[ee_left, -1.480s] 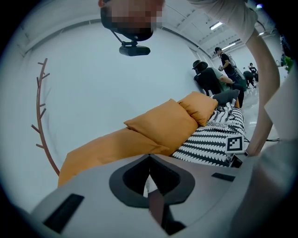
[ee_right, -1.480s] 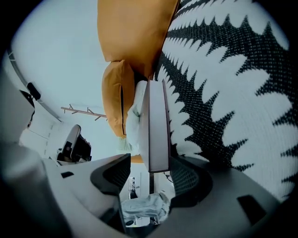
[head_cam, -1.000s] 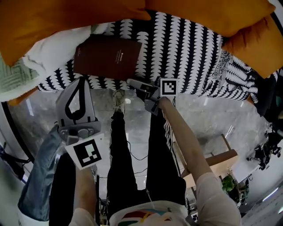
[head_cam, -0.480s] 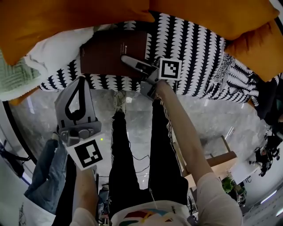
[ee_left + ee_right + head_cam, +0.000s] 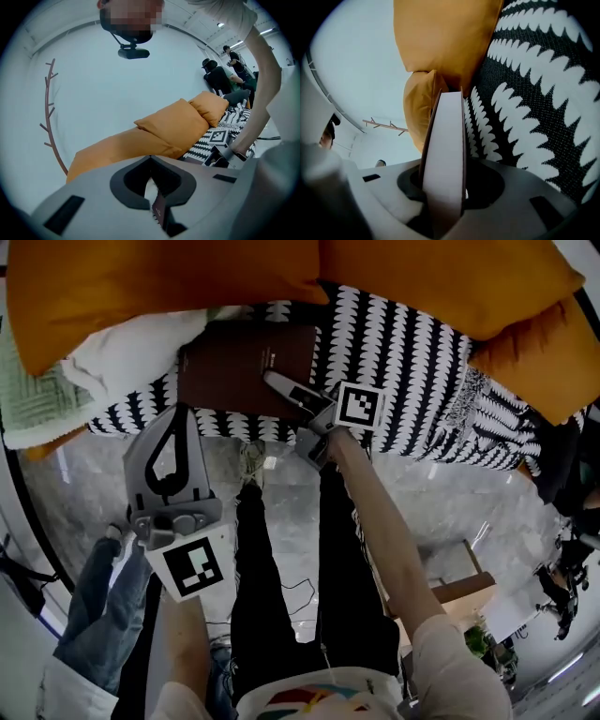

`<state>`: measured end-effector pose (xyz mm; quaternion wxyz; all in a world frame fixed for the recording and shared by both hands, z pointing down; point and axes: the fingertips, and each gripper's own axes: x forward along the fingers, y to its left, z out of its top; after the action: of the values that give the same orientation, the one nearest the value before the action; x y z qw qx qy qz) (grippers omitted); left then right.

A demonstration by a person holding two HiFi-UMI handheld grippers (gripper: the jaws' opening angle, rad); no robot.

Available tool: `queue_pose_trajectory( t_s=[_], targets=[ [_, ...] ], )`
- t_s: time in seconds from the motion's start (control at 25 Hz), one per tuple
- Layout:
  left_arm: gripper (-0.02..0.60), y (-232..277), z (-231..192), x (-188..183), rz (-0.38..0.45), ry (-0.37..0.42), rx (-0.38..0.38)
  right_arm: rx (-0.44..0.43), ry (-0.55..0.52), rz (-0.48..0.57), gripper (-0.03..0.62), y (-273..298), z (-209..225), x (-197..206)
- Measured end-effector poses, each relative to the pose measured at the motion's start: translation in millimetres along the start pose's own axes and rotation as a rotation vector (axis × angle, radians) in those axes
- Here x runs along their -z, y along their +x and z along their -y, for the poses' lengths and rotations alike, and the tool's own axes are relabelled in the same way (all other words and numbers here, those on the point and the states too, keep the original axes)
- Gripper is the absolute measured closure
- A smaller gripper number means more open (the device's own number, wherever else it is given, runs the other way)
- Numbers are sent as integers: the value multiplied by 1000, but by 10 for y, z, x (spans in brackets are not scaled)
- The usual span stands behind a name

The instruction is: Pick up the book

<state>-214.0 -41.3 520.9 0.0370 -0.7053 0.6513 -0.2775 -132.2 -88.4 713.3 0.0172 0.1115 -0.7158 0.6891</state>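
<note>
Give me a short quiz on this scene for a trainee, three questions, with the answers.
1. True or false: the book lies on the floor.
2. Which gripper has the book between its fingers?
3. The large cushion behind the book is: A purple, B orange, C blue?
Key: 1 false, it lies on the patterned cover. 2 the right gripper, whose fingers have just been closing on it. 3 B.

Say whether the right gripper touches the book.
Touching: right gripper view shows the book wedged between the right gripper's fingers, which have just been closing.
</note>
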Motion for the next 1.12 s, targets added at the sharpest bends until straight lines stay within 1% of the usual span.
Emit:
queue_pose_trajectory(
  t_s=[0.32,0.44,0.56,0.68,0.8,0.88,1.04,1.08,1.12],
  targets=[
    [575,-105,-214,-349,48,-38,-60,102,-42,-14,437,-202,-217,-87],
    [577,-180,-320,-577,62,-74,-77,148,-66,-12,437,-371,-405,-90],
    [577,-270,-423,-865,70,-113,-92,190,-104,-19,439,-583,-703,-58],
    [577,-348,-542,-1249,91,-137,-99,212,-163,-12,439,-798,-1108,-120],
    [577,-483,-673,-1685,129,-196,-99,220,-237,12,439,-1032,-1646,-166],
    [577,-575,-714,-1980,157,-214,-90,243,-319,29,439,-1216,-2005,-210],
    [577,-717,-818,-2619,294,-221,-67,294,-525,113,439,-1473,-2774,-424],
    [577,-796,-795,-2730,307,-237,-57,303,-555,134,439,-1575,-2975,-416],
    [577,-889,-748,-2815,303,-260,-43,311,-579,153,439,-1698,-3176,-379]
  ],
)
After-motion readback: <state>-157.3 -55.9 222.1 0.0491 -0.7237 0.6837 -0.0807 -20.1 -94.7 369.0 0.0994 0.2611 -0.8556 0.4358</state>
